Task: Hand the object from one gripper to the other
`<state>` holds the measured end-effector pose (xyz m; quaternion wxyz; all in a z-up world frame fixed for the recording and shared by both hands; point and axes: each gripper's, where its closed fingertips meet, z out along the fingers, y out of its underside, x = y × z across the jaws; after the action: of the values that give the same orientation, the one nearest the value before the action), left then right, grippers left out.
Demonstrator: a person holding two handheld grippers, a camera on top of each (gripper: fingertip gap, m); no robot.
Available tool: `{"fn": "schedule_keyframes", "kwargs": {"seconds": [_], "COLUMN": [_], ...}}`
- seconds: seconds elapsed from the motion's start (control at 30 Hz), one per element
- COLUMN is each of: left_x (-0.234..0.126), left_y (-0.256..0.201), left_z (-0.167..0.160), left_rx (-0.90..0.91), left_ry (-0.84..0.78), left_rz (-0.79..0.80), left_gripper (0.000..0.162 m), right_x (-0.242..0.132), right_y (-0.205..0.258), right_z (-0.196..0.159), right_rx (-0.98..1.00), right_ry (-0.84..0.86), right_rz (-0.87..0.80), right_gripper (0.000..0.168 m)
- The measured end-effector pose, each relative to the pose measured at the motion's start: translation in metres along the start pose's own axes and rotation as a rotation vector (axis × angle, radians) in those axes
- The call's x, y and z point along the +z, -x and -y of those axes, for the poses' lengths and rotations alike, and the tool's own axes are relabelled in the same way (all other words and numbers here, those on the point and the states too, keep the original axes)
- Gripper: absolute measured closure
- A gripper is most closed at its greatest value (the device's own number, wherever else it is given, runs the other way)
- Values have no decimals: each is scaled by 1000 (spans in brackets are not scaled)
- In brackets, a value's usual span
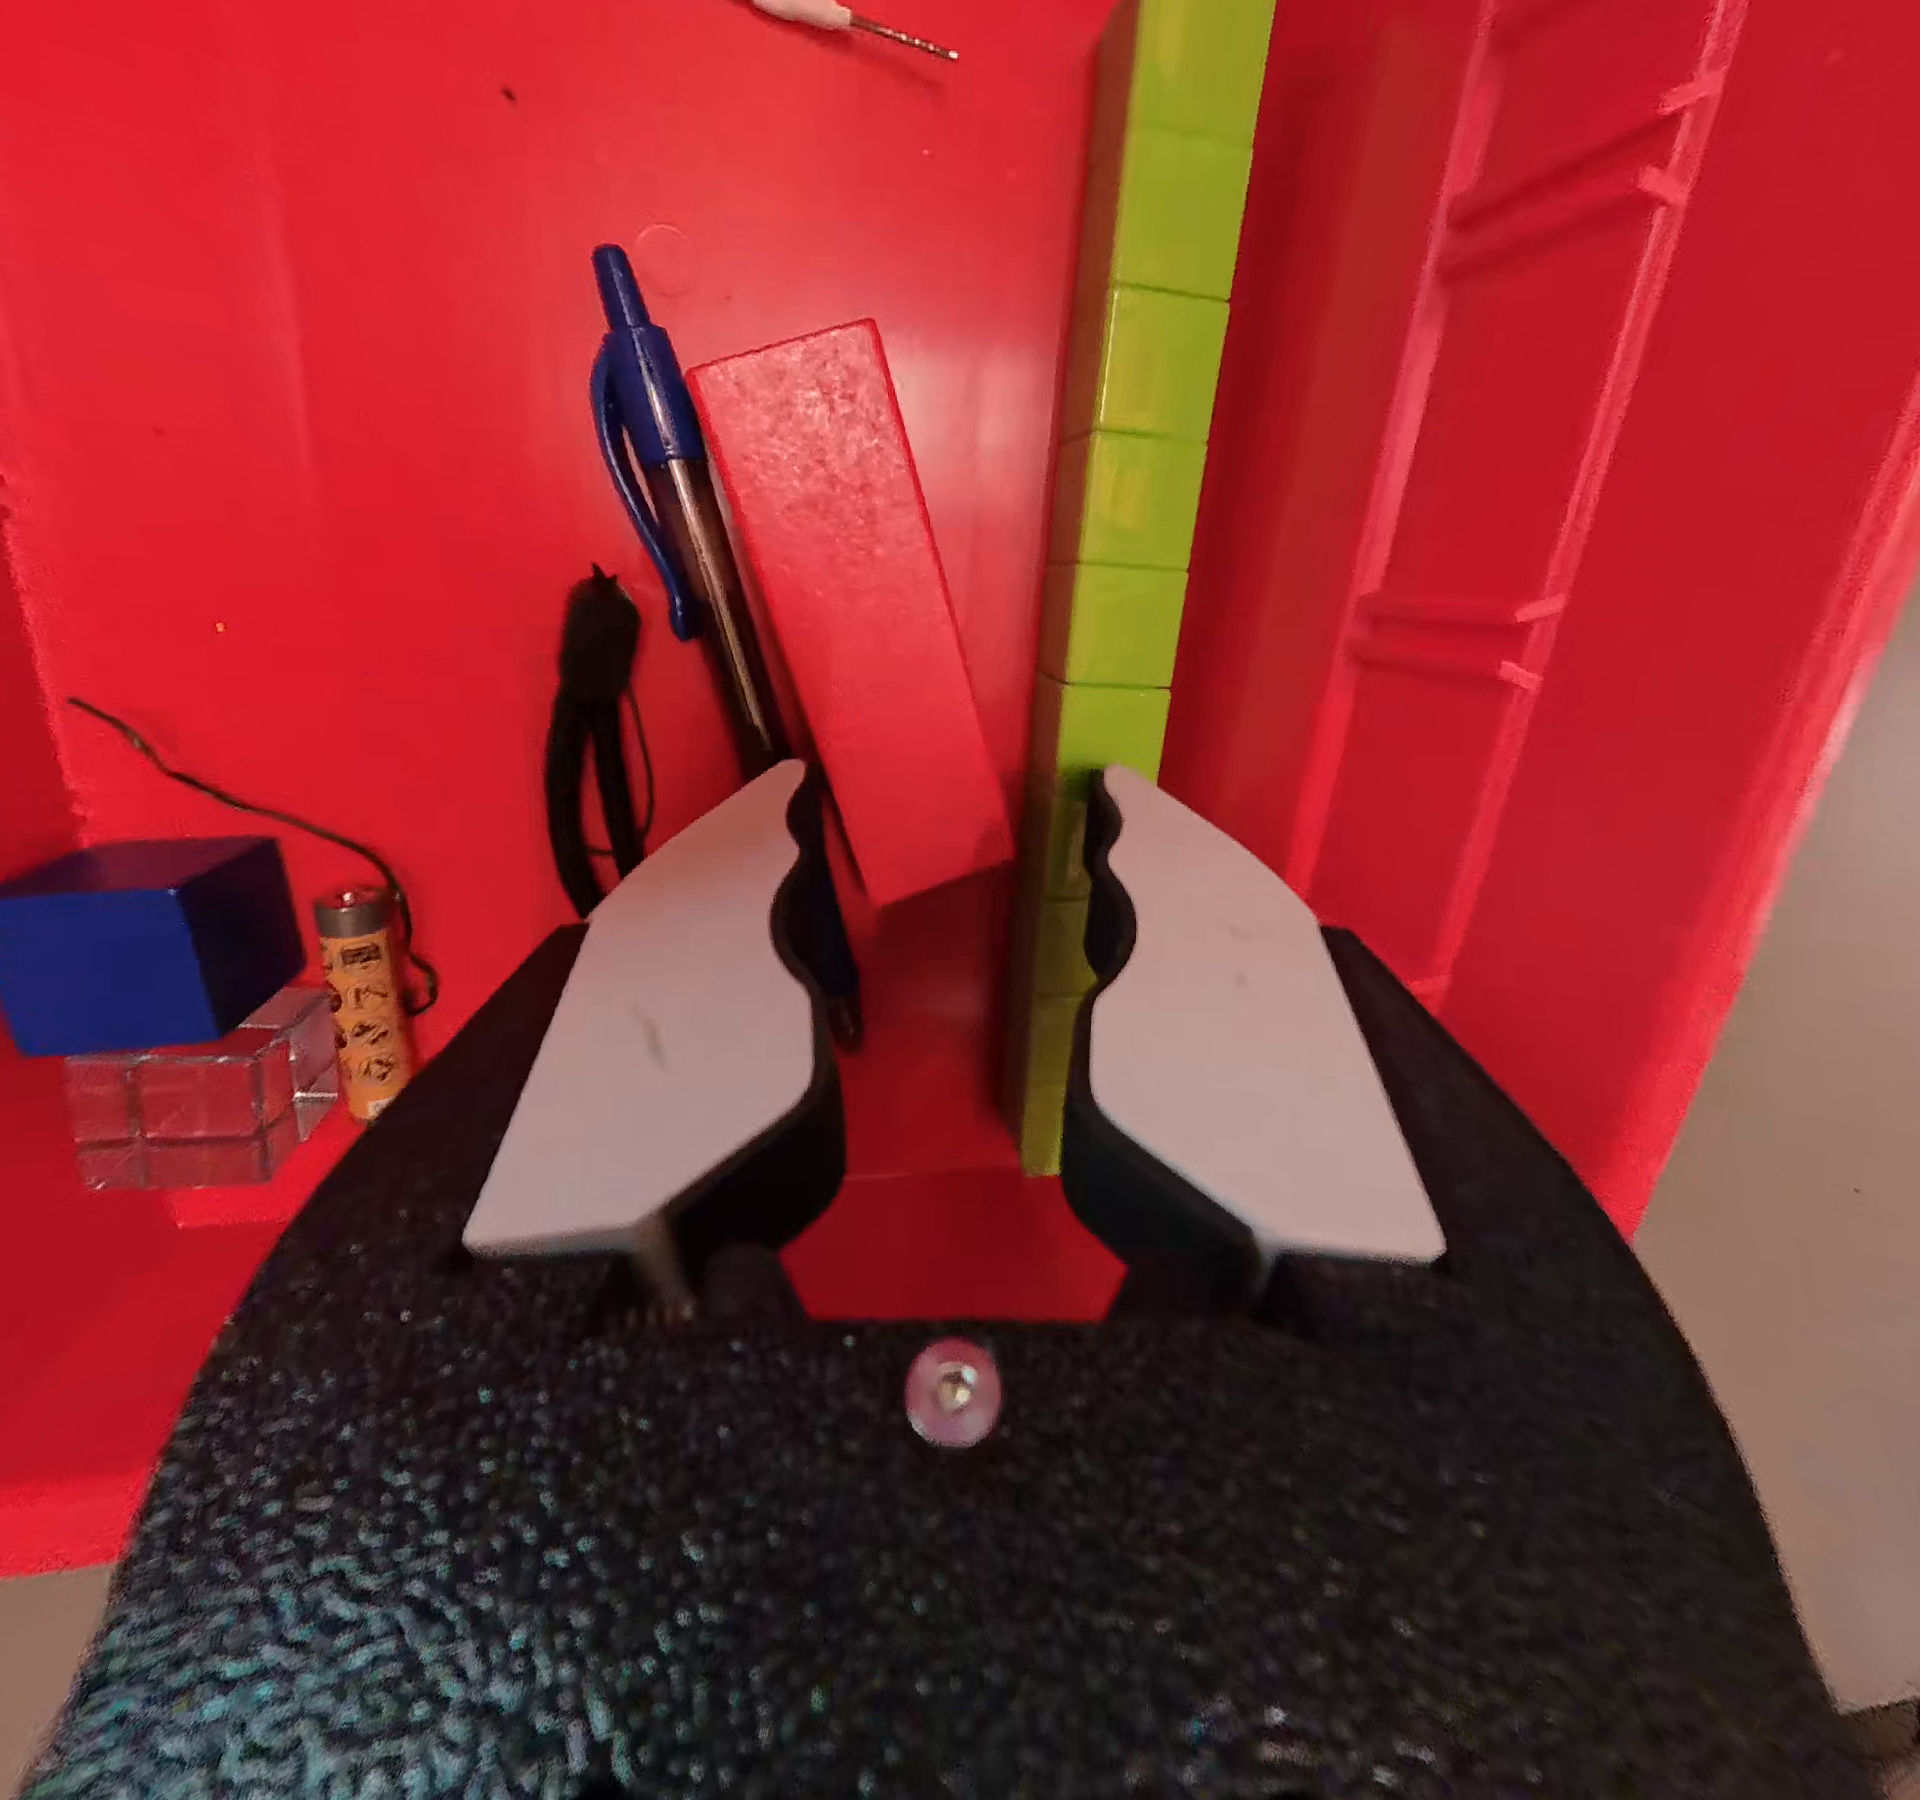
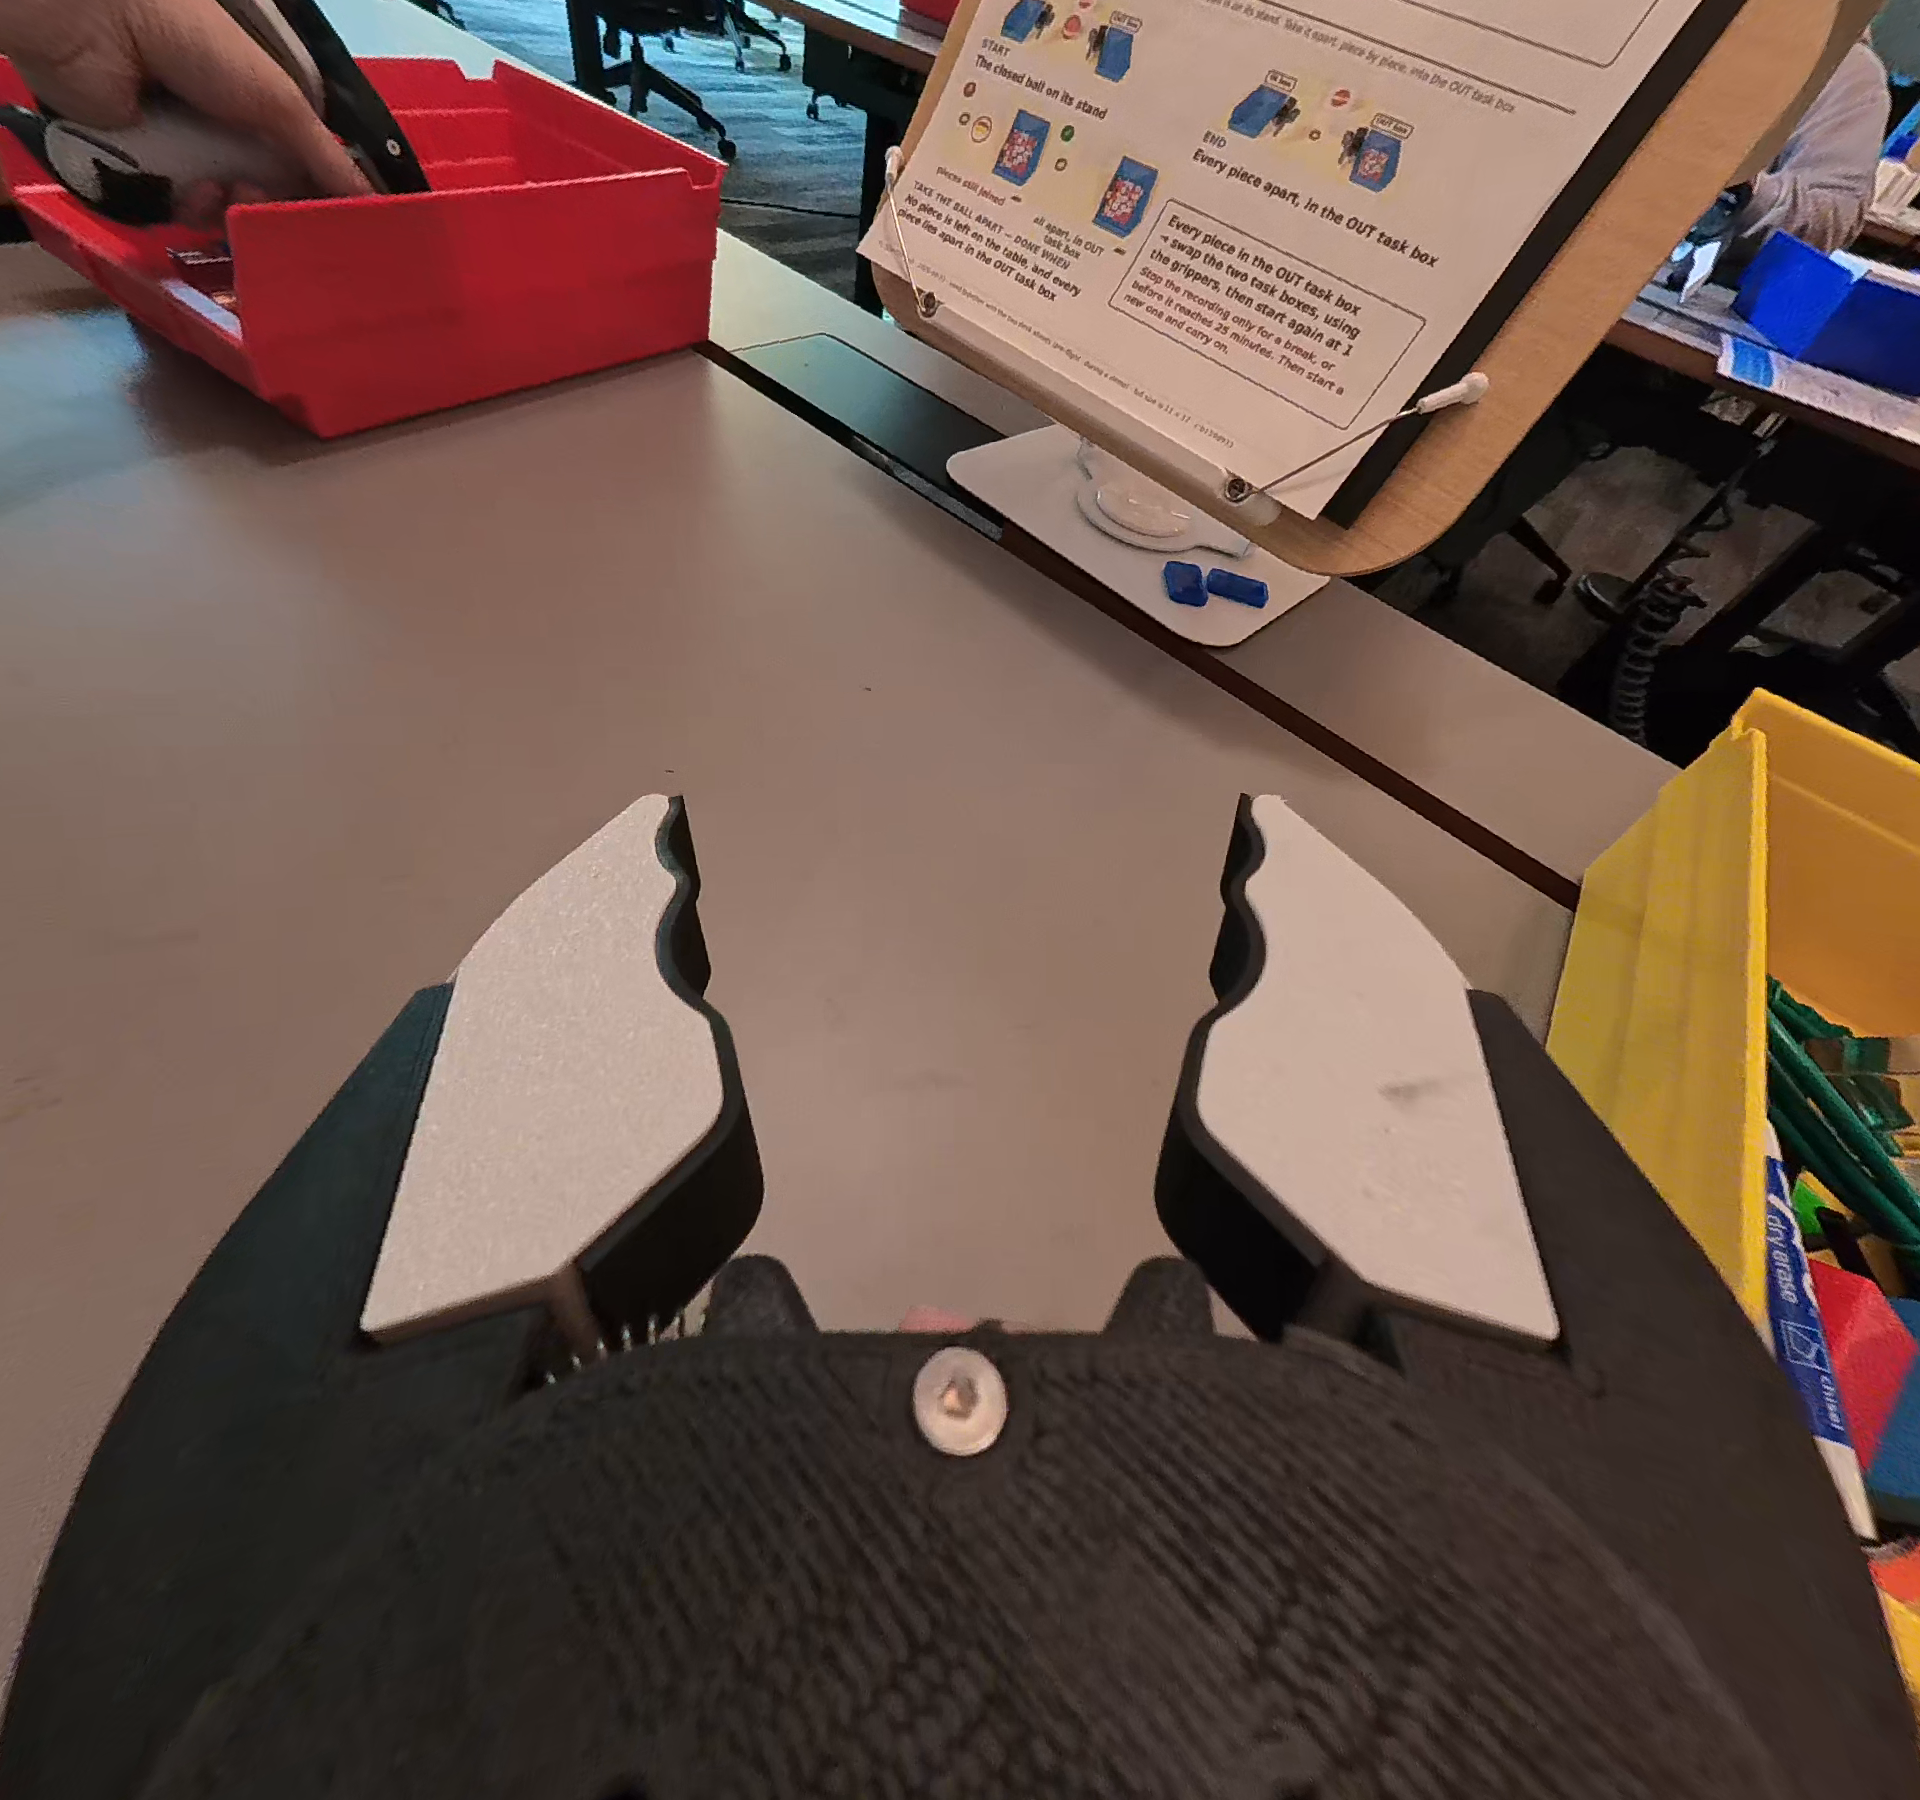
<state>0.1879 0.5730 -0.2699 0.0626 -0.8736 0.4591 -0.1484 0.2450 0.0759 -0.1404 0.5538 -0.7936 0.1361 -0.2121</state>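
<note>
the left gripper [image 1: 945, 784] is reaching half-spread into the red bin [image 1: 312, 348] around a red block [image 1: 842, 597], while the right gripper [image 2: 961, 805] is hovering wide apart over the table [image 2: 520, 659].

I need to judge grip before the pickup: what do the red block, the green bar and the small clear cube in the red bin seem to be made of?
Red block: probably painted wood, semi-gloss with speckled sheen. Green bar: a row of joined cubes, smooth and matte, painted wood or plastic, unclear which. Clear cube: transparent, glossy, likely acrylic or glass, with seams visible inside.
</note>
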Motion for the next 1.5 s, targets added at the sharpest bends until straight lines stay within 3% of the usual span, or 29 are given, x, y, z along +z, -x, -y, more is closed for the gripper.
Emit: {"fn": "schedule_keyframes", "kwargs": {"seconds": [0.2, 0.33, 0.5, 0.63, 0.8, 1.03, 1.3, 1.5], "left_x": [1, 0, 0, 4, 10, 13, 13, -32], "left_y": [4, 14, 13, 6, 8, 14, 16, 14], "left_z": [2, 2, 1, 0, 1, 4, 12, 23], "left_rx": [-54, -86, -71, -56, -33, 94, 372, 468], "left_ry": [-33, -54, -64, -32, -21, -21, -154, -375], "left_rz": [-32, -34, -45, -44, 17, 136, 208, 175], "left_gripper": [115, 137, 136, 125, 128, 129, 130, 130], "right_x": [6, 8, 10, 10, 4, -3, -14, -27], "right_y": [5, 7, 9, 15, 15, 22, 42, 46], "right_z": [-6, -7, -10, -8, -6, -3, 13, 21], "right_rx": [-1, 2, 22, 10, -2, 4, -11, -108], "right_ry": [17, 16, 23, 31, 42, 46, -6, -44], "right_rz": [21, 37, 42, 47, 27, 22, 37, 40], "right_gripper": [71, 72, 72, 72, 71, 71, 71, 75]}}
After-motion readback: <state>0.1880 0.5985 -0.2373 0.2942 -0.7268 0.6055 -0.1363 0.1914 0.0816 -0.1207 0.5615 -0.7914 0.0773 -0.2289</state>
